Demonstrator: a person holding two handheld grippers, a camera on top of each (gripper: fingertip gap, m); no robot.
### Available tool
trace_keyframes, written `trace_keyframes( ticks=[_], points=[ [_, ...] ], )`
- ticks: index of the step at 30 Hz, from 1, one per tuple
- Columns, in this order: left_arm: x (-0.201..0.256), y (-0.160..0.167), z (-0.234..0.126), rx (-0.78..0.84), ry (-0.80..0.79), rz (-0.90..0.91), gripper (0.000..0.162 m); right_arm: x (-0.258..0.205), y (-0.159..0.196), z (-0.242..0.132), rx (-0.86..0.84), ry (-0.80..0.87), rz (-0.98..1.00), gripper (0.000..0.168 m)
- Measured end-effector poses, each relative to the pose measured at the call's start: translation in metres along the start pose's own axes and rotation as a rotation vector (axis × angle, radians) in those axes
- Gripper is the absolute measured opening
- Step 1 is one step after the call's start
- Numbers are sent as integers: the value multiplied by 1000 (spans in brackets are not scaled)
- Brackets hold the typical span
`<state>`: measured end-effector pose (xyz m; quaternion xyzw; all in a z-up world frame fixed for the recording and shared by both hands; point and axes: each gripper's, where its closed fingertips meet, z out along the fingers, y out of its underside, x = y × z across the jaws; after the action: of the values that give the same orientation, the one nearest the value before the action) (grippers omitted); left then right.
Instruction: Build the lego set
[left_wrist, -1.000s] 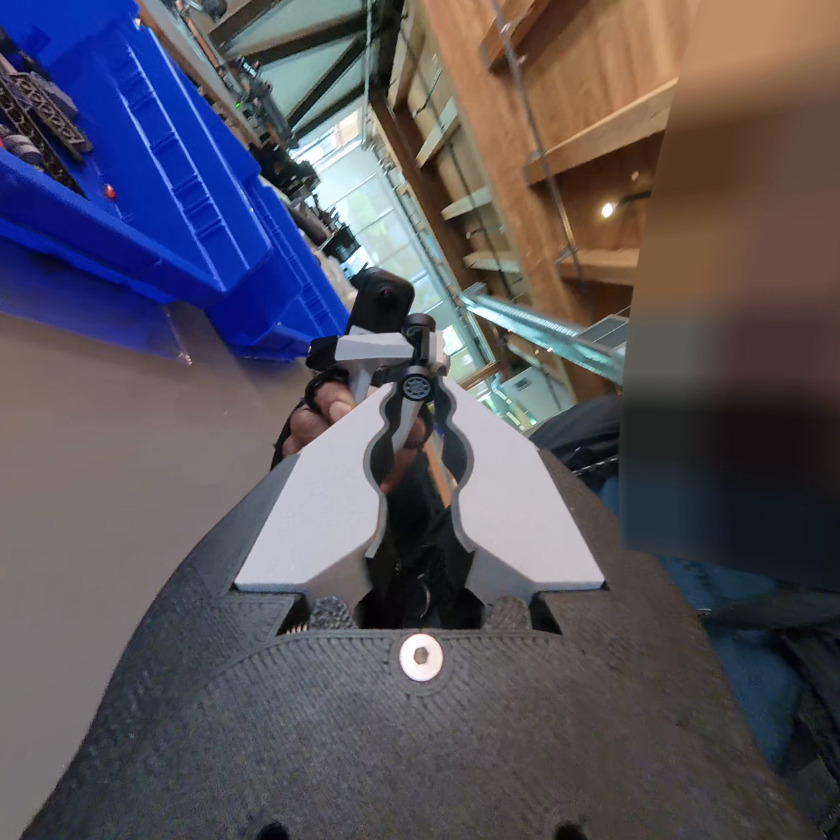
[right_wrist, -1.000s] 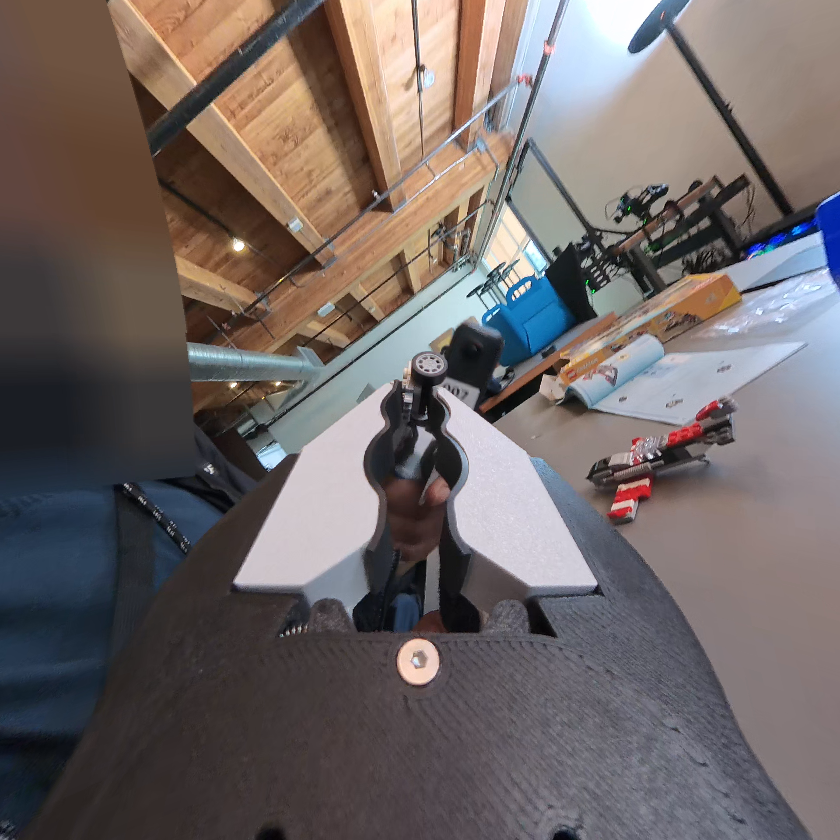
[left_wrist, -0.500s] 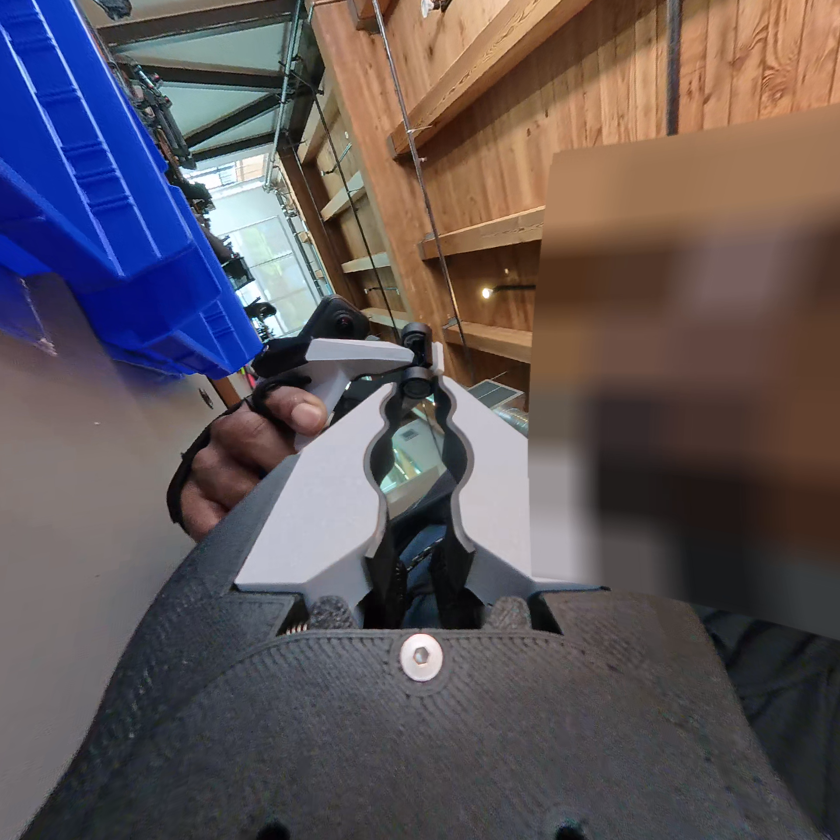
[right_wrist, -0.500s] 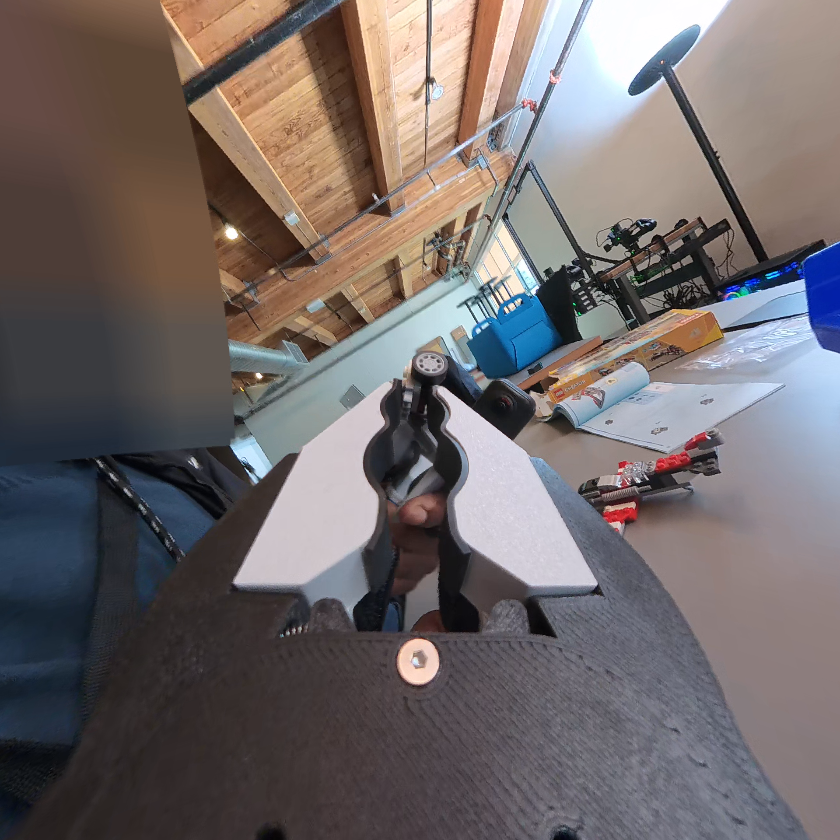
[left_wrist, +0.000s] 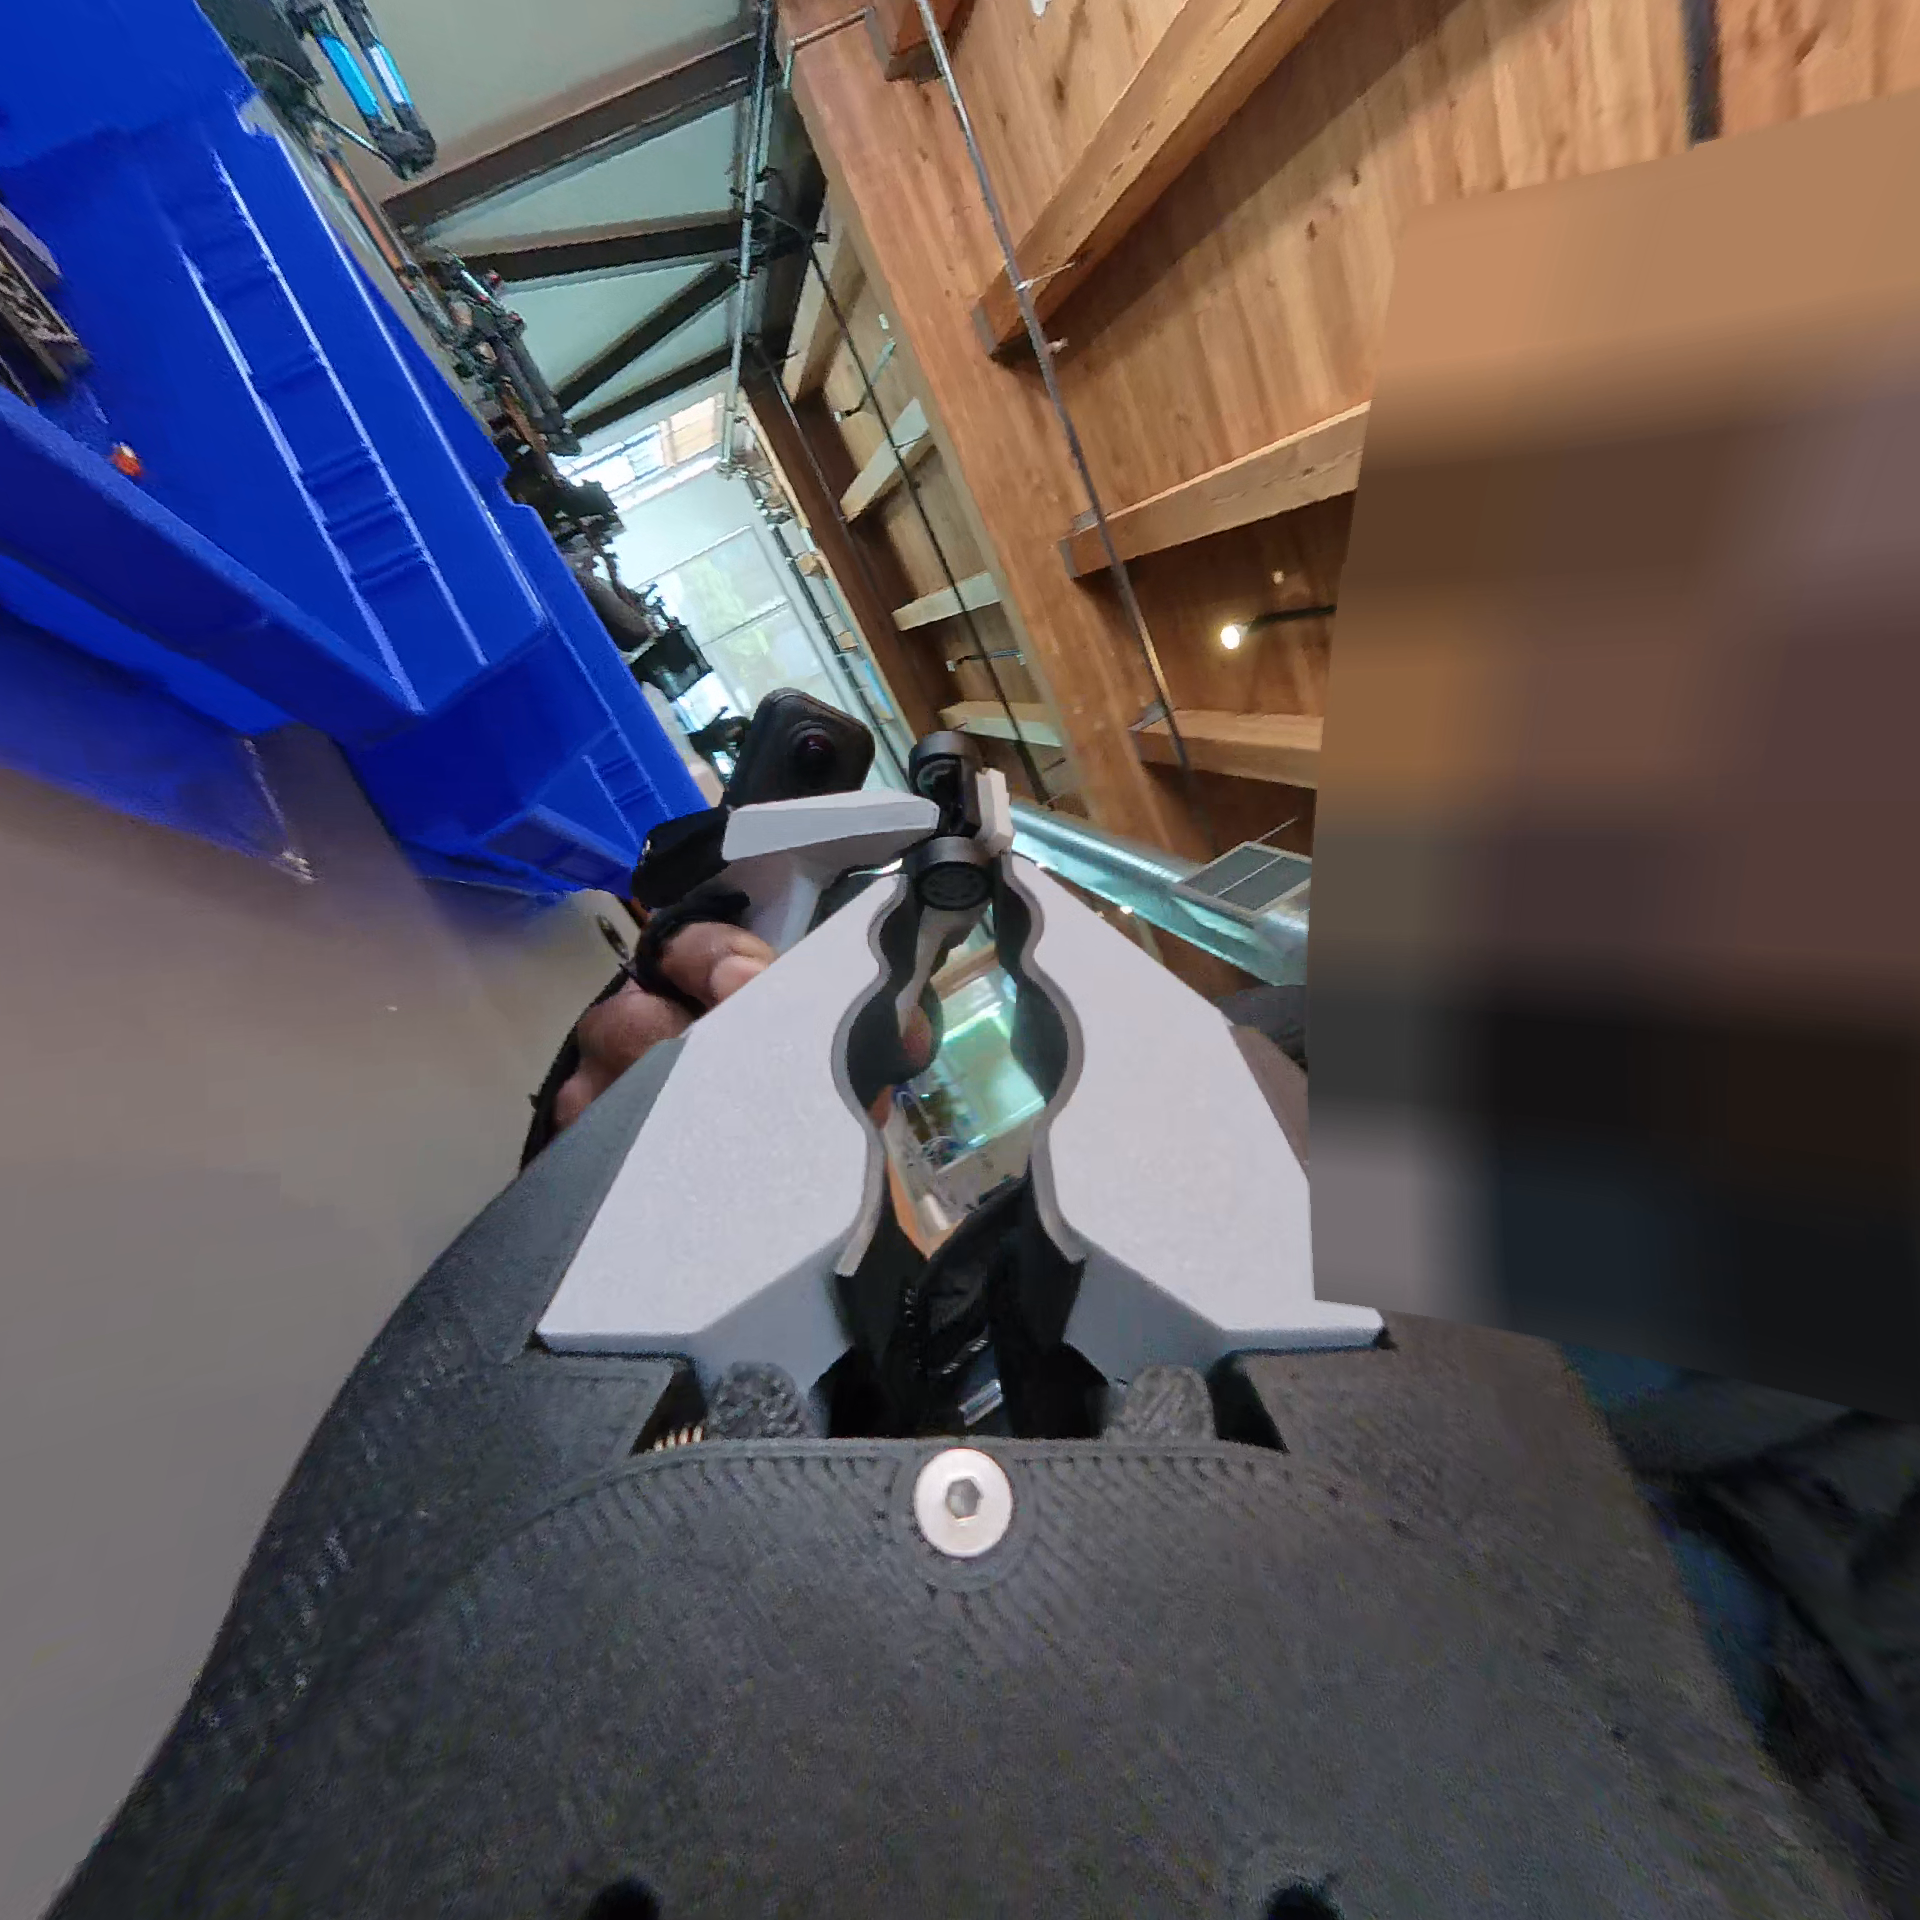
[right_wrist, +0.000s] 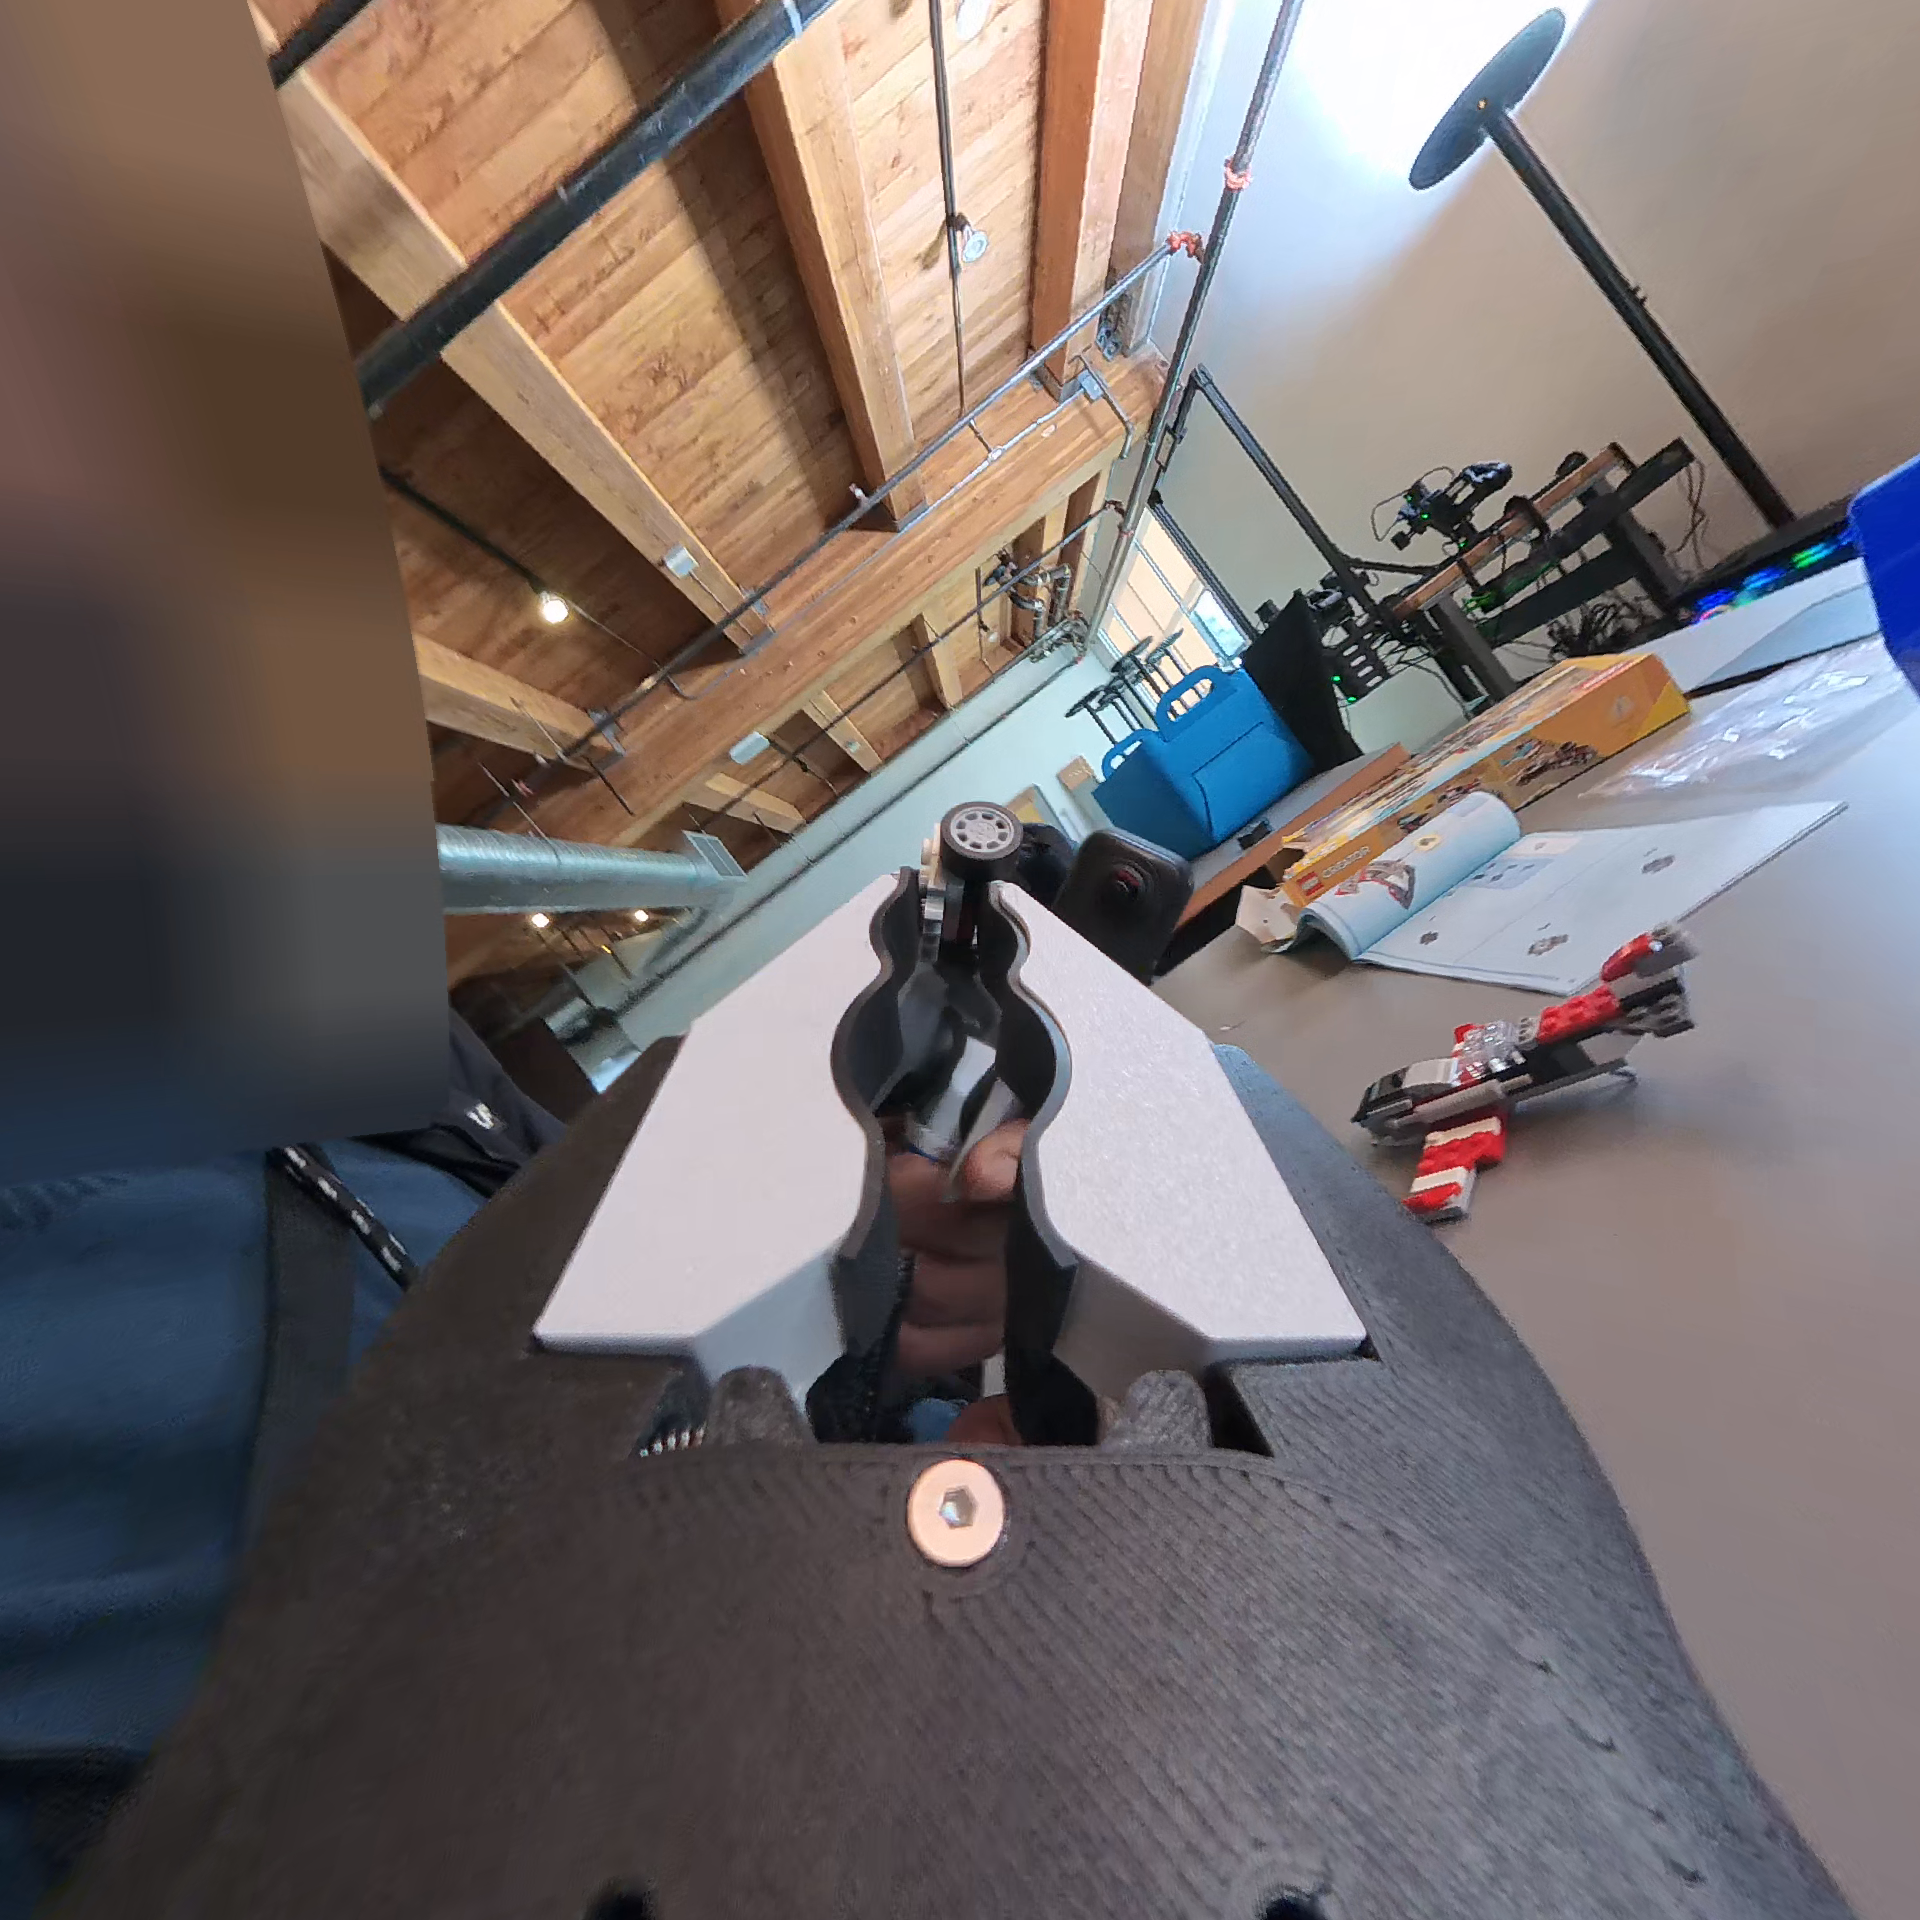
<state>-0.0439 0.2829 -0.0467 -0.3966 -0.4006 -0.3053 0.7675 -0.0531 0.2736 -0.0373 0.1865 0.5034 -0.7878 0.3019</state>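
Both grippers are up off the desk (right_wrist: 1714, 1299), tips meeting in mid-air right in front of the person, likely so the join can be watched up close. The right gripper (right_wrist: 961, 894) has its fingers clamped on a small wheel piece (right_wrist: 975, 831), a grey-hubbed wheel with a black tyre poking out above the tips. Facing it, the left gripper (left_wrist: 951, 883) has its fingers pinched around a small black round part (left_wrist: 943, 888), held end-on toward the other tool. In the left view the right gripper's grey tips (left_wrist: 831, 821) sit right at that part, touching or just shy of it; I can't tell which. Looks like a mating step: wheel to its seat. Down on the desk, the half-built red and black model (right_wrist: 1527, 1060) waits beside the open instruction booklet (right_wrist: 1538, 883) and yellow box (right_wrist: 1507, 738), well clear. Blue bins (left_wrist: 312, 520) line the far side.
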Motion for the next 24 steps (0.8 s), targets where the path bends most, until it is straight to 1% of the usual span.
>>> trace_keyframes(
  ticks=[1,6,11,17,20,22,24],
  points=[
    [-1,0,0,-3,-14,17,14,1,0,0,8,-4,19,12],
    [-2,-3,1,2,-45,54,15,5,-3,0,54,-21,106,11],
    [-3,-2,2,-2,-66,73,16,6,-3,0,68,-24,135,11],
    [-8,0,-1,-33,-109,128,26,7,-5,-1,94,-48,196,11],
    [-9,-4,-7,-50,-135,252,37,8,-4,-1,104,-73,259,10],
    [-7,-10,-13,-55,-139,393,46,9,-2,0,104,-81,295,10],
    [-1,-16,-19,-80,-128,580,54,8,2,2,87,-96,329,11]
  ],
)
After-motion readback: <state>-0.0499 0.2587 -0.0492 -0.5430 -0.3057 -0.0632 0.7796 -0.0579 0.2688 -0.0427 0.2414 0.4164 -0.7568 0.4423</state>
